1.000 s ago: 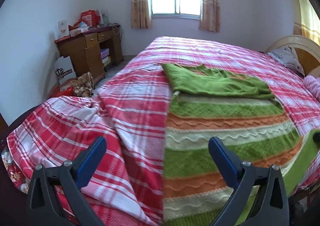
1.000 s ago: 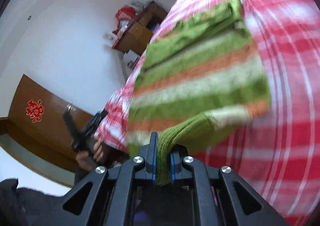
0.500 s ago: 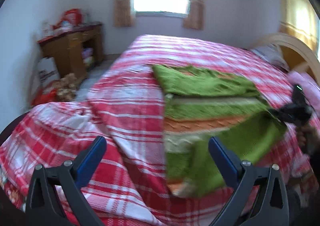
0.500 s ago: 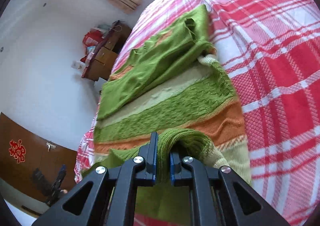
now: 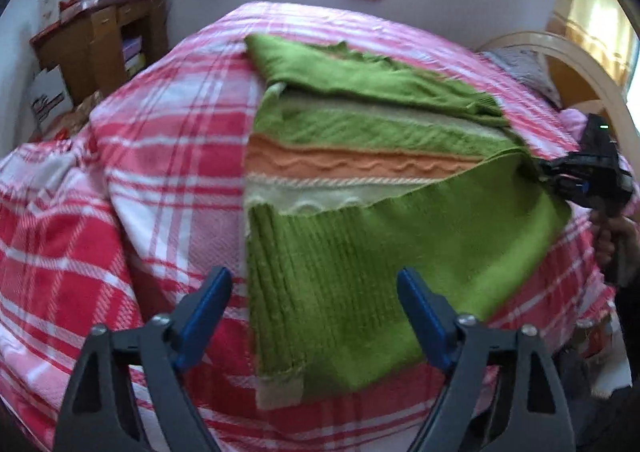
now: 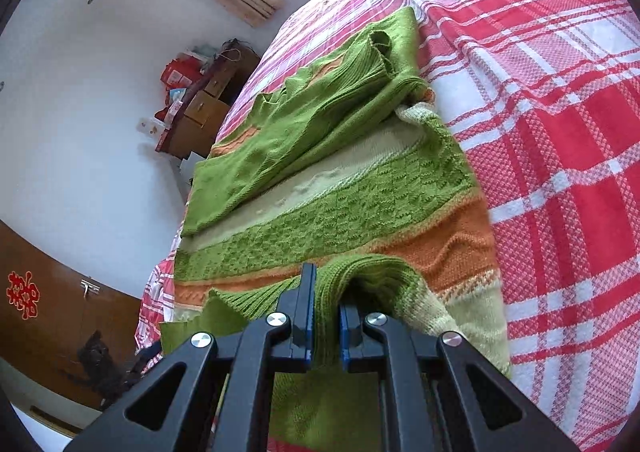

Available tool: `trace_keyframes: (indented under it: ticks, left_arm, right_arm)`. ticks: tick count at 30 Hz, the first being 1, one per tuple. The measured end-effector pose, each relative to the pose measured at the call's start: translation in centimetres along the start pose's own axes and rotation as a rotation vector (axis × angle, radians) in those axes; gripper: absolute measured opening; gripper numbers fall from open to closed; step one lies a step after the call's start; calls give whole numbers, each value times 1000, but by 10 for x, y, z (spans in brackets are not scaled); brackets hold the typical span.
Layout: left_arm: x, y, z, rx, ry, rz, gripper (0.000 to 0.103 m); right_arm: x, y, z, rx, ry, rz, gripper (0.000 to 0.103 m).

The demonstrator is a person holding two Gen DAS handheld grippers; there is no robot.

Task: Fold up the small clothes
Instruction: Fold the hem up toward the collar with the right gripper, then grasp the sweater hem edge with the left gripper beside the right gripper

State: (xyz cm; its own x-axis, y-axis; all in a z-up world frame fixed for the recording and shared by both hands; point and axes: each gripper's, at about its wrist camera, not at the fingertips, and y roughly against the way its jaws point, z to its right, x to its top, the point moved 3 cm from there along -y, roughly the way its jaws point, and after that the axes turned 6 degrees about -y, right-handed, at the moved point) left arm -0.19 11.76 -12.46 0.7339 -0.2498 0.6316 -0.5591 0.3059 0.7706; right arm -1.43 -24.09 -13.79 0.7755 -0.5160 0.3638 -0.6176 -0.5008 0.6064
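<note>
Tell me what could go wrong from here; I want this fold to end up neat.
The right gripper pinches only a narrow bunch of the green sleeve, so it could slip free mid-fold. The left gripper hangs open above the striped sweater, pinning nothing, so pulling might drag the whole garment across the plaid bedspread.
</note>
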Motion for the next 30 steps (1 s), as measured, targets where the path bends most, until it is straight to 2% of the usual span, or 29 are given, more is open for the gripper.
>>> trace_keyframes:
  ticks: [3,5,6,9,10,13,14,15,17,20,22,24,26,30]
  left_arm:
    - [-6,-8,-5,5,54,-20,69]
    - [-9,-3,-6,20,64,34,40]
    - [-8,1,-4,29,59,57,17]
    - [-7,7,-2,39,55,90,11]
    - [-6,8,-2,48,51,99,10]
    - [-4,12,1,110,29,120,10]
    - [-2,11,-1,120,24,122,10]
    - [-1,11,-1,117,20,126,10]
    - [-2,12,-3,102,6,131,10]
    - [-1,15,7,65,-42,154,11]
    - [0,9,11,76,-65,140,22]
    - [2,3,8,82,-42,121,28]
    - [3,6,5,92,-21,142,28]
    - [7,19,3,88,-29,200,31]
  right_arm:
    - [-1,-2,0,9,-4,2,9]
    - [-2,-2,1,15,-6,6,9]
    - [-2,-2,2,21,-12,9,9]
    - [-2,0,7,41,-36,4,10]
    - [-1,0,8,51,-45,-2,10]
    - [1,6,12,156,-121,-37,18]
    - [1,10,13,207,-151,-46,30]
    - [2,16,13,250,-172,-48,50]
    - [3,31,10,297,-170,-13,67]
    - [2,57,2,309,-111,34,68]
    - [-1,71,-1,279,-67,85,68]
    - [-4,87,-3,205,5,150,68]
    - [-7,96,-5,111,75,189,68]
    - [-16,90,-9,-3,171,164,68]
